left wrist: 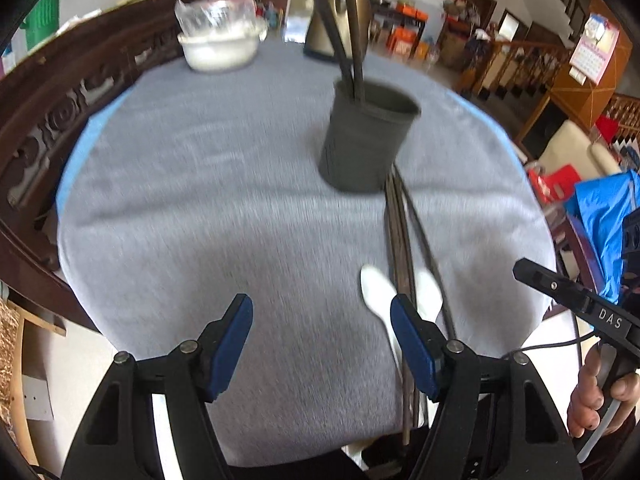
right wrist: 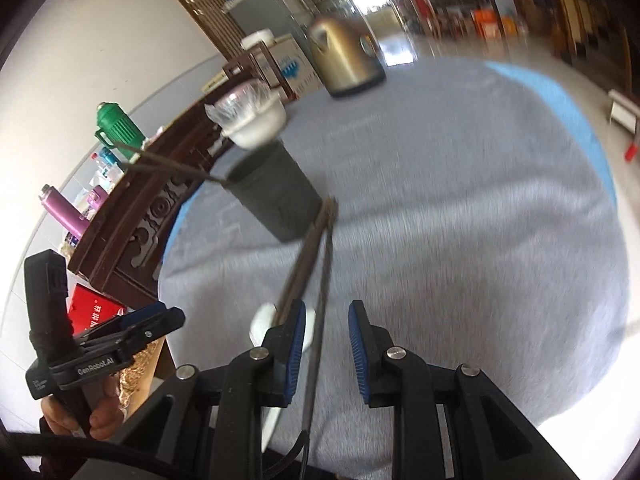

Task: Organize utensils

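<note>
Left gripper [left wrist: 322, 346] spread, empty; right gripper [right wrist: 327, 344] parted, gripping nothing; chopsticks [left wrist: 398, 240] and white spoon [left wrist: 378, 290] lie just beyond, near holder [left wrist: 366, 140].

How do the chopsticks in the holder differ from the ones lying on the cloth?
The chopsticks in the holder stand leaning in the grey holder; the chopsticks on the cloth lie flat beside its base. The standing ones spread apart; the lying ones are bunched, crossing a white spoon. All are dark and slender.

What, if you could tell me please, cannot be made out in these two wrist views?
- Left wrist: white spoon partly hidden by the chopsticks and gripper finger.
- Right wrist: holder interior faces away.
- Both: motion blur smears the bowl contents.
- Right wrist: chopstick near ends hidden behind the right gripper.
</note>
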`<state>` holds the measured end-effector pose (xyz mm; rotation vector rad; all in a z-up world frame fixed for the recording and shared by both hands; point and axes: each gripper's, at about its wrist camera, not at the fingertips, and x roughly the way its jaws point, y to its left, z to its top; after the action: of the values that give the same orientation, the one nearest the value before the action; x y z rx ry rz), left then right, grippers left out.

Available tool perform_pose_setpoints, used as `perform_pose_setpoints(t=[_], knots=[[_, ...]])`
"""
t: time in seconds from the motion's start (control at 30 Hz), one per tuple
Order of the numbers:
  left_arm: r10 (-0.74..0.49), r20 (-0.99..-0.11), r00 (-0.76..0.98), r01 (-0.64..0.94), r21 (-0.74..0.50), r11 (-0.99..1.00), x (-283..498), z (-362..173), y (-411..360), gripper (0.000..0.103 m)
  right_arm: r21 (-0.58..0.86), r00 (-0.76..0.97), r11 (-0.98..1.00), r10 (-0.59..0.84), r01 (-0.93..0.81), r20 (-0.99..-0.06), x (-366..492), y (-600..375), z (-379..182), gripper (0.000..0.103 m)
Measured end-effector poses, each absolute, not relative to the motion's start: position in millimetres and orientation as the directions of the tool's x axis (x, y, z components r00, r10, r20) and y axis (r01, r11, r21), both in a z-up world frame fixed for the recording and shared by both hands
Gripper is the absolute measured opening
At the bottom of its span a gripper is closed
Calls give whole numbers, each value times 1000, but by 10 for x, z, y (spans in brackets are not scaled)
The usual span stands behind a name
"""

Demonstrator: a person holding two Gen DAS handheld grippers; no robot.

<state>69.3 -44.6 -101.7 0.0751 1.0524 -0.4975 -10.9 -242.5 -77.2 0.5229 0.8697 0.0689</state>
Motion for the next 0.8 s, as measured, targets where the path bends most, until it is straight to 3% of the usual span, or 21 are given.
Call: perform_pose_setpoints(t=[0.57,0.7,0.8], knots=[[-339,-884,321,479,-158,864,722,-1302,-666,72,487,611,869,341,84,-714,9,-2280,-948,25],[-349,-891,290,450,-195,872,865,-1367,-685,72,533,571,845,420,38,-706,48,-2181,-953,23],[-350,-893,284,439,-203,875,931,-1382,-698,63,569,537,822,469,23,-701,93,-2082,-1006,19]])
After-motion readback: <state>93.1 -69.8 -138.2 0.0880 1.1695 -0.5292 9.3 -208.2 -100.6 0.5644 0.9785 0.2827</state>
